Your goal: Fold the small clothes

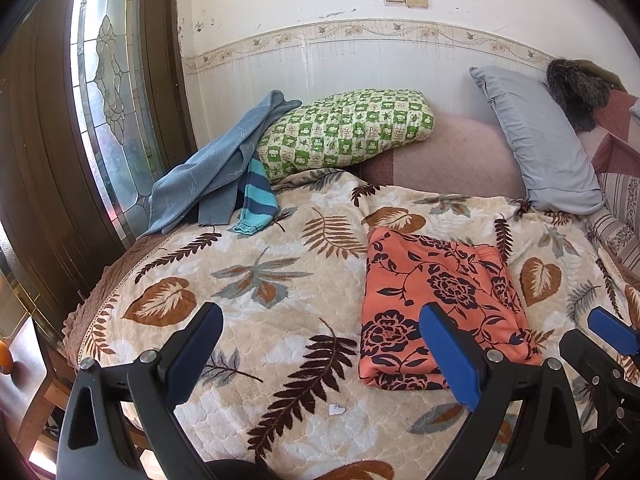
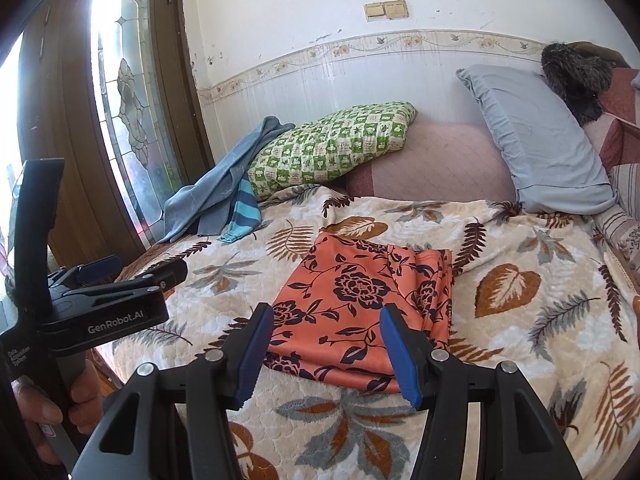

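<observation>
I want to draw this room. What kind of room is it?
Most likely a bedroom in a home. There is a bed with a leaf-print blanket, pillows against the wall, one green-checked and one grey, and a folded orange flowered garment lying on the blanket.

A soft, matt orange cloth garment with dark flower print (image 2: 352, 300) lies on a plush, quilted cream bed blanket patterned with brown leaves (image 2: 520, 320). The left gripper (image 1: 320, 356) and right gripper (image 2: 326, 354) are matt black plastic with ribbed blue pads (image 2: 394, 354) and shiny metal rivets. Behind, a glossy dark wooden door (image 1: 48, 140) frames textured leaded glass.
</observation>
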`<state>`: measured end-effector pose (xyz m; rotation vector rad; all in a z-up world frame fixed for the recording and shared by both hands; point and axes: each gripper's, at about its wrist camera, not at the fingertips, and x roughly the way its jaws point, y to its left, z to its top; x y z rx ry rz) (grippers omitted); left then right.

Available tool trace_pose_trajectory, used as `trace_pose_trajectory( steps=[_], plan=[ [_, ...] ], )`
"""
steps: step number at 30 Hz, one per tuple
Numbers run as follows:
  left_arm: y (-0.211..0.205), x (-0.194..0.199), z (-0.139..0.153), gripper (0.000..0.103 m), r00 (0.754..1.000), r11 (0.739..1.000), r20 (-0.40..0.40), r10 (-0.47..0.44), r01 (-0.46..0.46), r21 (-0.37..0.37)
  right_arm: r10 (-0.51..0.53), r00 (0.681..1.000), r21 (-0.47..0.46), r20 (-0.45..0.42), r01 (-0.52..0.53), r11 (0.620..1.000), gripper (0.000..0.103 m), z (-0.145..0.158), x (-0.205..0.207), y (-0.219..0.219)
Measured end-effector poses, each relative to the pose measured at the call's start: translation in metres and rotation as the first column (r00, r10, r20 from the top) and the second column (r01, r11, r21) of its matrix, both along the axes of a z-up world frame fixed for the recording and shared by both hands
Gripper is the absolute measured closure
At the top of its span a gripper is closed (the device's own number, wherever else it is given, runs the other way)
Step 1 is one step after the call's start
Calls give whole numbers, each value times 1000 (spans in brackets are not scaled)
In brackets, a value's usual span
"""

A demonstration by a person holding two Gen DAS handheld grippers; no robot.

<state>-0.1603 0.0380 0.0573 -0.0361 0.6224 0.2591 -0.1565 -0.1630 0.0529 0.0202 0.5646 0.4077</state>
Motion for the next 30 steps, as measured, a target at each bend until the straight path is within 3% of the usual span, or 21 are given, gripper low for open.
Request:
trace_pose_trajectory(
  steps=[30],
  plan=[
    [16, -34, 28, 4, 996, 1000, 91, 6, -6, 0, 42, 997, -53, 64, -39, 998, 44, 22, -21, 28]
  ],
)
